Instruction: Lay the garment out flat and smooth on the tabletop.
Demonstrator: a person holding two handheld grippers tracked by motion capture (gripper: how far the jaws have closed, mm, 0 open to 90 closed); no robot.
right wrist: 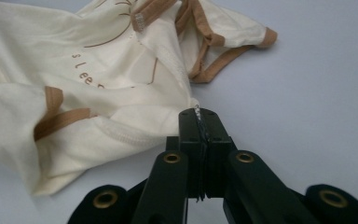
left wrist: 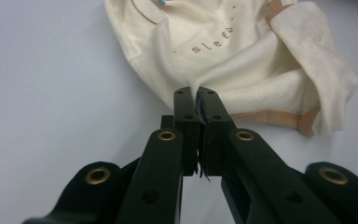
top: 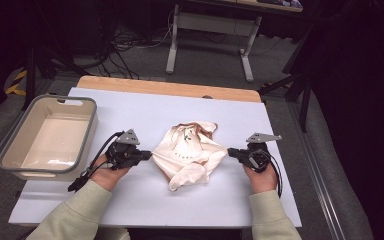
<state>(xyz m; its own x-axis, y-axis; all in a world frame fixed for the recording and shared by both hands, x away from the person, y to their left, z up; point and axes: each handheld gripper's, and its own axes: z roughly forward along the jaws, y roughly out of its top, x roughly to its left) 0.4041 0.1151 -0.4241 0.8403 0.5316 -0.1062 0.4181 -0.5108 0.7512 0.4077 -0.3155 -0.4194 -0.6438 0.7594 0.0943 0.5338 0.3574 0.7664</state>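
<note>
Both forearms come in from the near edge in pale sleeves. The left gripper points right, the right gripper points left — tips facing each other, well apart. Each has its jaws pressed together, pinching a bit of cream fabric.

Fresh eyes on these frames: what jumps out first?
The crumpled cream garment with tan trim in the middle of the white table, pinched from both sides: the left gripper is shut on its left edge and the right gripper on its right edge. Next, the grey tub at the table's left edge.
</note>
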